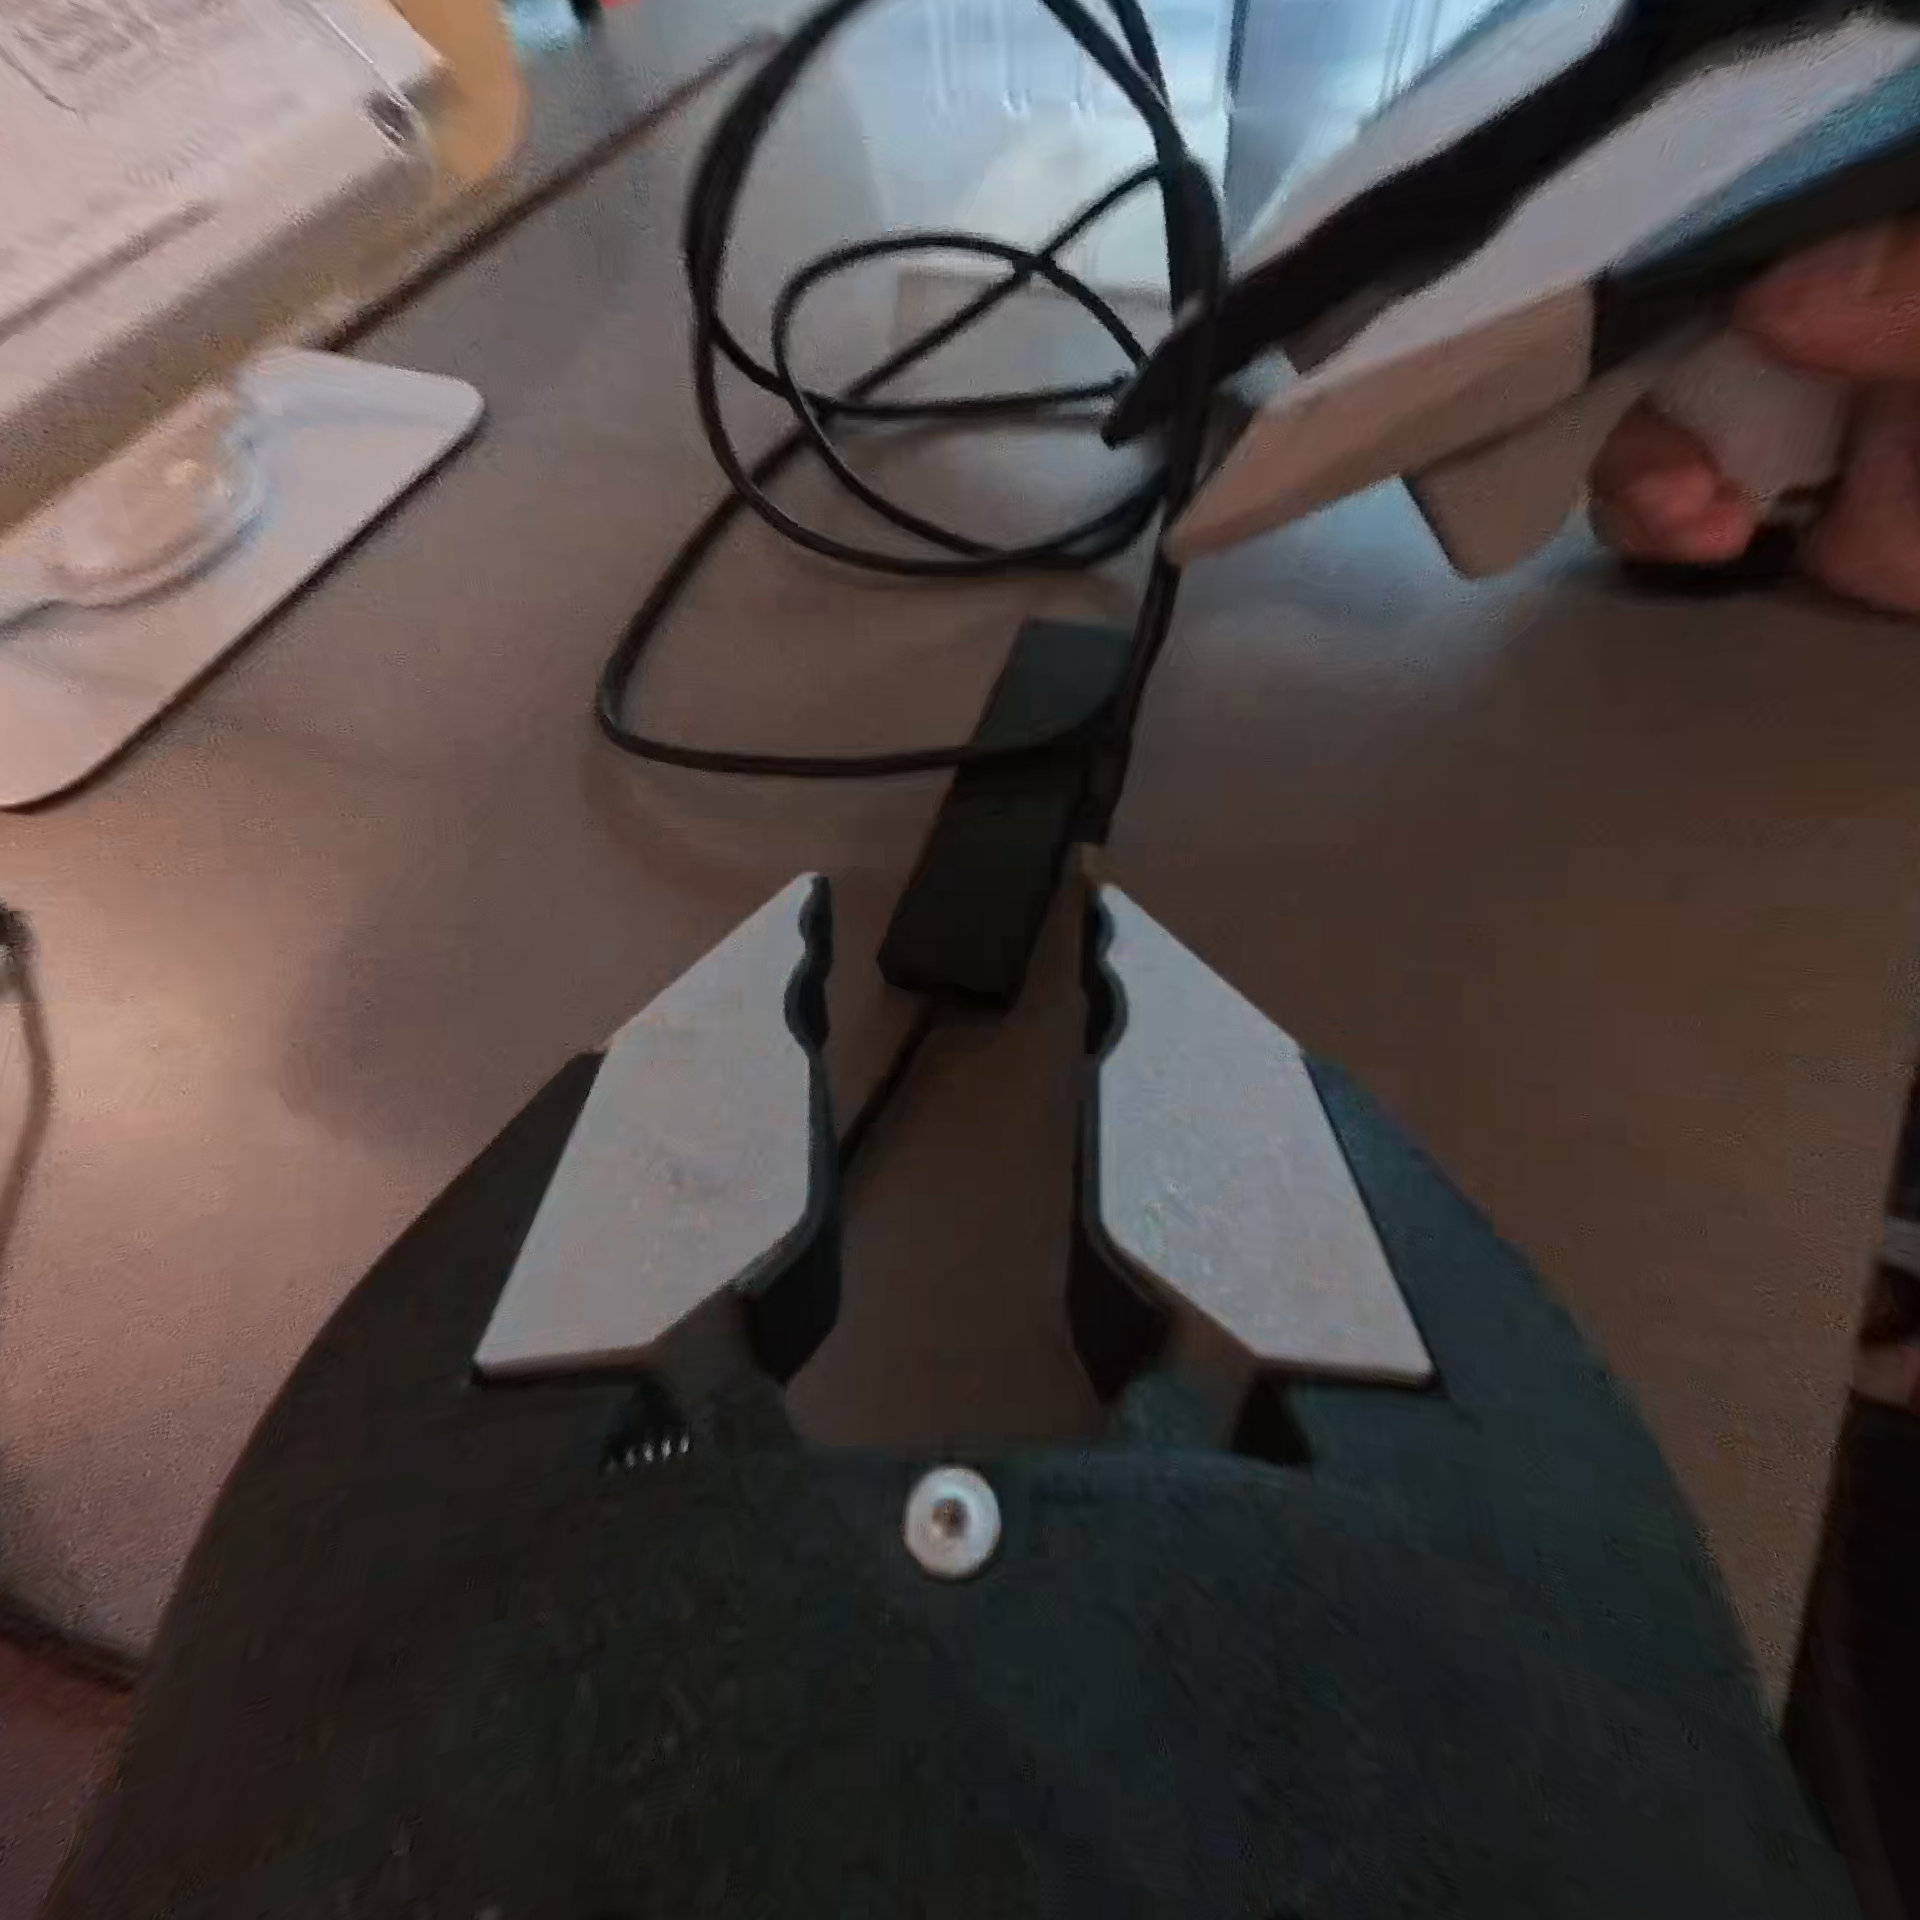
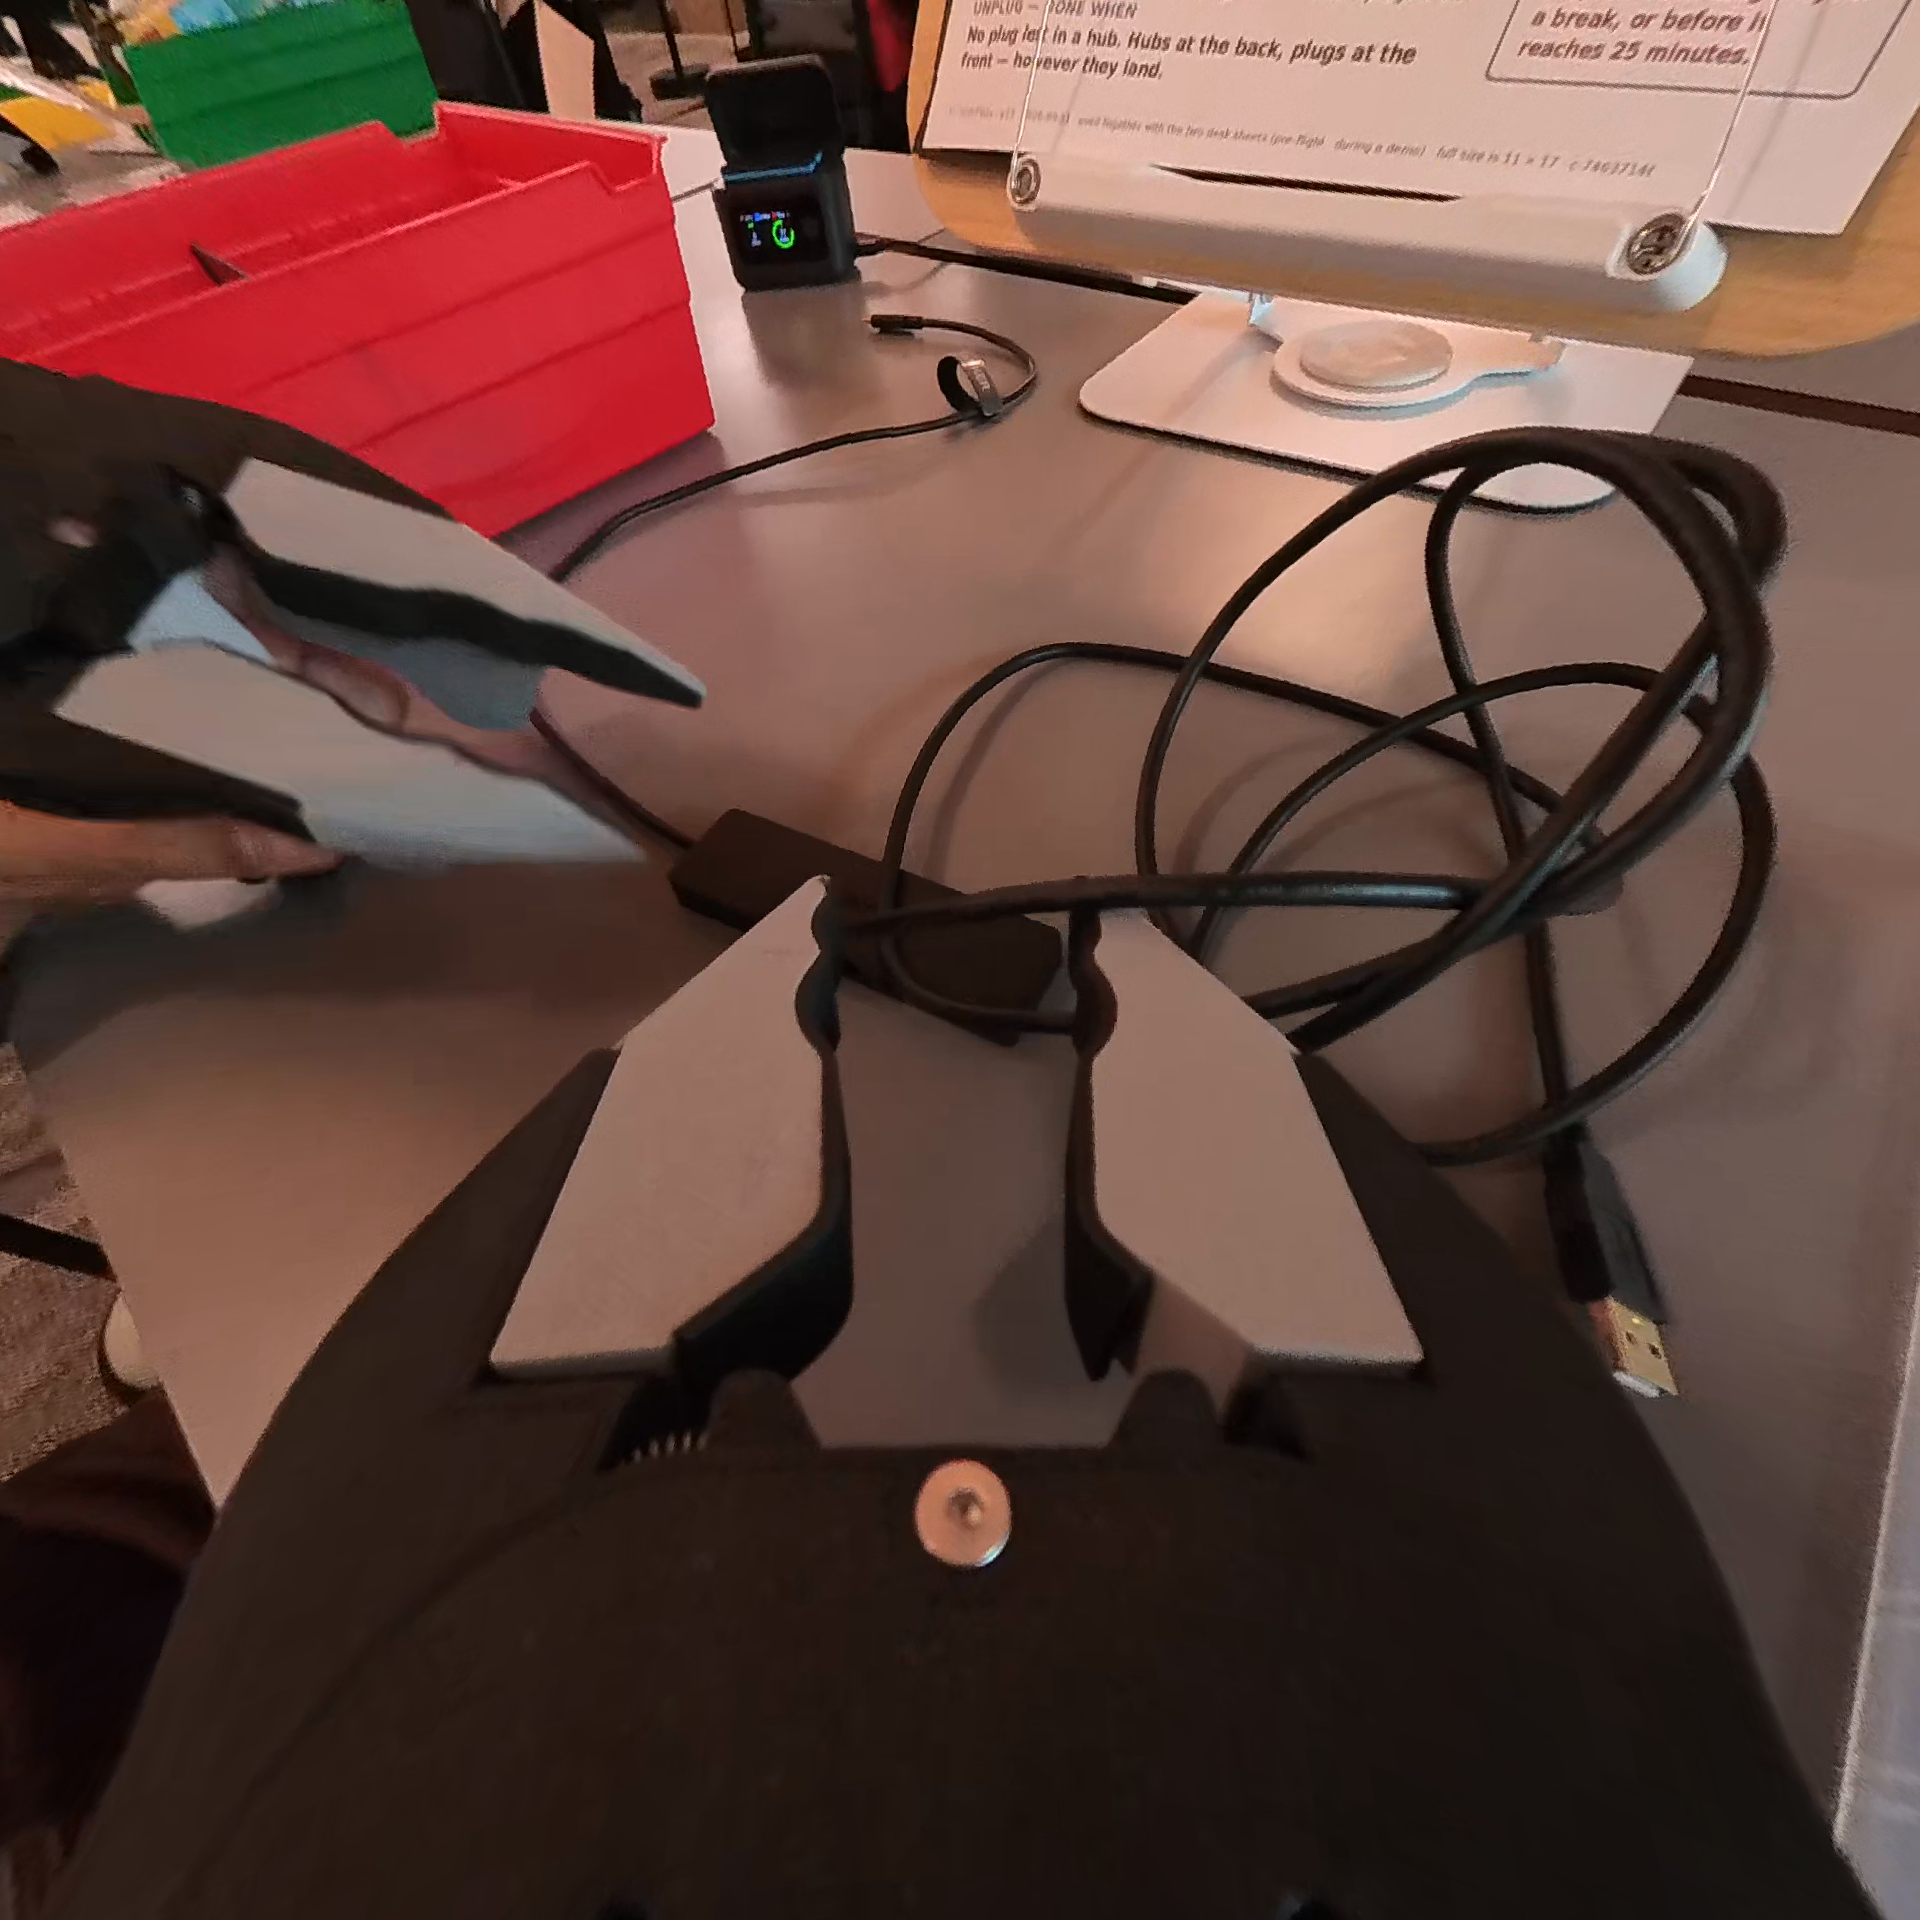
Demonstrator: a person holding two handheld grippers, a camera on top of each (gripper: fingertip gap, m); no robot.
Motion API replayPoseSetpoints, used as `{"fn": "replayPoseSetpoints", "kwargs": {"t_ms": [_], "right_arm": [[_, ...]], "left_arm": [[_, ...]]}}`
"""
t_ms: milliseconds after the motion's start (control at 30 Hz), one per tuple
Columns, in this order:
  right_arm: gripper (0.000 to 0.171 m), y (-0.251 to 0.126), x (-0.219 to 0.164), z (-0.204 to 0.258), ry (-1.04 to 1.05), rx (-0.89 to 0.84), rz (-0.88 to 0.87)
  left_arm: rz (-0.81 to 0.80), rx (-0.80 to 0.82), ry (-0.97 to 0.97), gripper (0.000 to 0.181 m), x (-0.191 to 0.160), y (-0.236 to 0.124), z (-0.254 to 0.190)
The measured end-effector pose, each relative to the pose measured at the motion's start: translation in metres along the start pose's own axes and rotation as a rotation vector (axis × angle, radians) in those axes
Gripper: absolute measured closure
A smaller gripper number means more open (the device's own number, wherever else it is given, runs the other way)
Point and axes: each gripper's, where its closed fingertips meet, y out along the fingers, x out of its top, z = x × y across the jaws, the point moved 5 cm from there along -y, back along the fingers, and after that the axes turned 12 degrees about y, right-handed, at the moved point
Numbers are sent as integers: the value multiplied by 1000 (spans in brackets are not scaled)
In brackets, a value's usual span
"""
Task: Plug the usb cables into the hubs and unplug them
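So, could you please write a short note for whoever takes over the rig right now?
Left tool: open, straddling the near end of the black hub on the table, not gripping it.
Right tool: jaws apart, with the black cable coil draped across its tips.
Done: unclear. One lead seems to meet the hub's side, but the view is blurred.
Left: the USB plug lies free near the table edge. Plug it into the hub, then unplug it.
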Motion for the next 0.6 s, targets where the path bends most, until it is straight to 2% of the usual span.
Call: {"fn": "replayPoseSetpoints", "kwargs": {"t_ms": [67, 133, 233, 400, 600], "right_arm": [[130, 0, 0, 0, 9, 8, 2], [129, 1, -1, 0, 14, 16, 18], [128, 2, -2, 2, 3, 24, 26], [129, 3, -2, 1, 5, 21, 26], [132, -2, 3, 2, 12, 32, -18]], "left_arm": [[79, -113, 46, 128, -5, 9, -12], [139, -109, 85, 128, -10, 17, -11], [135, -129, 108, 129, -7, 26, -5], [141, -268, -41, 148, -10, 32, 2], [137, -177, 92, 149, -11, 22, 0]]}}
